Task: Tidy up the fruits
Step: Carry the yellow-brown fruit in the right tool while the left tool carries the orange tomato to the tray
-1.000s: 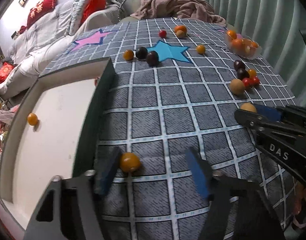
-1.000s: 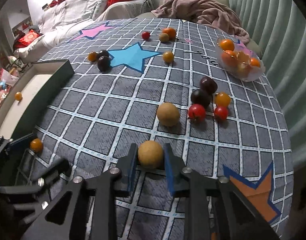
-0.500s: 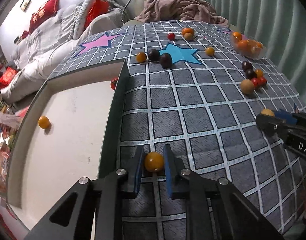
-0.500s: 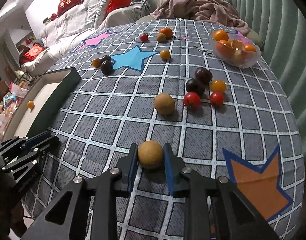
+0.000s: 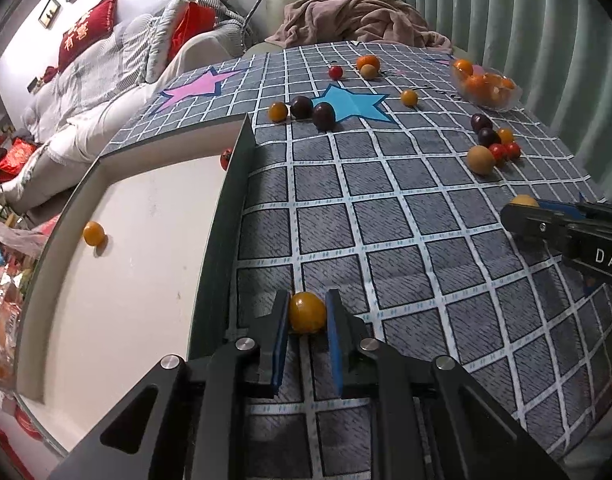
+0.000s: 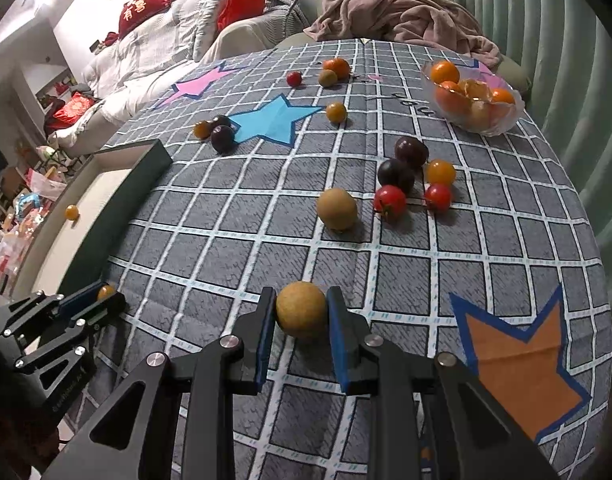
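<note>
While both pairs of blue pads are sitting low in their frames, each is clamping a fruit. At the bottom centre of the left wrist view, the left gripper (image 5: pixel 306 316) is squeezing a small orange tomato (image 5: pixel 307 312) between nearly closed fingers, with the fruit touching both pads just above the grey checked tablecloth (image 5: pixel 406 216). Immediately left of it, the dark wall of a cream-floored tray (image 5: pixel 221 240) is running up the frame; a yellow-orange tomato (image 5: pixel 93 233) is lying inside at the left, and a red fruit (image 5: pixel 225 158) is peeking from behind the wall at the tray's upper corner.

At the bottom centre of the right wrist view, the right gripper (image 6: pixel 300 312) is clenching a tan round fruit (image 6: pixel 301 309), its pads pressing on both sides. Above it, another tan fruit (image 6: pixel 337 209) is lying just beside a cluster of two red tomatoes (image 6: pixel 390 201), two dark plums (image 6: pixel 396 174) and an orange tomato (image 6: pixel 440 172). Higher and to the right, a clear bowl (image 6: pixel 472 100) is holding oranges. Two dark plums and a small orange fruit are sitting at the left tip of a blue star (image 6: pixel 275 120), upper centre. An orange star (image 6: pixel 522 364) is filling the lower right.
</note>
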Motion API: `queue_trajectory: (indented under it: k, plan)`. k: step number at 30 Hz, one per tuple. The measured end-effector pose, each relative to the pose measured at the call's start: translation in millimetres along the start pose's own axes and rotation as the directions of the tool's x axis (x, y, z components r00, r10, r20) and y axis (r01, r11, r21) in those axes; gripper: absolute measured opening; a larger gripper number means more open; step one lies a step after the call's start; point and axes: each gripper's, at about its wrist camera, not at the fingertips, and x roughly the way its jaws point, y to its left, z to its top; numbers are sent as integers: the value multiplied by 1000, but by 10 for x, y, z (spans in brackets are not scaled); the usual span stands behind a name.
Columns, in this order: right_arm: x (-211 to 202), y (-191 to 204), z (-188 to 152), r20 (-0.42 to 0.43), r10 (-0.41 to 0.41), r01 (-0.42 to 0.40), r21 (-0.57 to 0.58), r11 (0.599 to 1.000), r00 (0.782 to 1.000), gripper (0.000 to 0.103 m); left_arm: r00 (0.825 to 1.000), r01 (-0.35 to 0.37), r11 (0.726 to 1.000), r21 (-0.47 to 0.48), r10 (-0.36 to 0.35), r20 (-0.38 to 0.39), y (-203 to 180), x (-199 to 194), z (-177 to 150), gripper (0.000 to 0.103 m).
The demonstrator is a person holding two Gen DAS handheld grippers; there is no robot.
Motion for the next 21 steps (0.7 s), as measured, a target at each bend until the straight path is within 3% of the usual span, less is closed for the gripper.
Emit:
queue_trajectory:
  k: [11, 21]
  plan:
    - [-211, 198, 95, 30, 22, -21, -20, 1000, 999, 28, 998, 40, 999, -30, -39, 57, 104, -347, 131, 19]
    - [-300, 484, 238, 31, 48, -47, -54, 997, 998, 28, 994, 16, 995, -96, -6, 106, 537, -595, 238, 19]
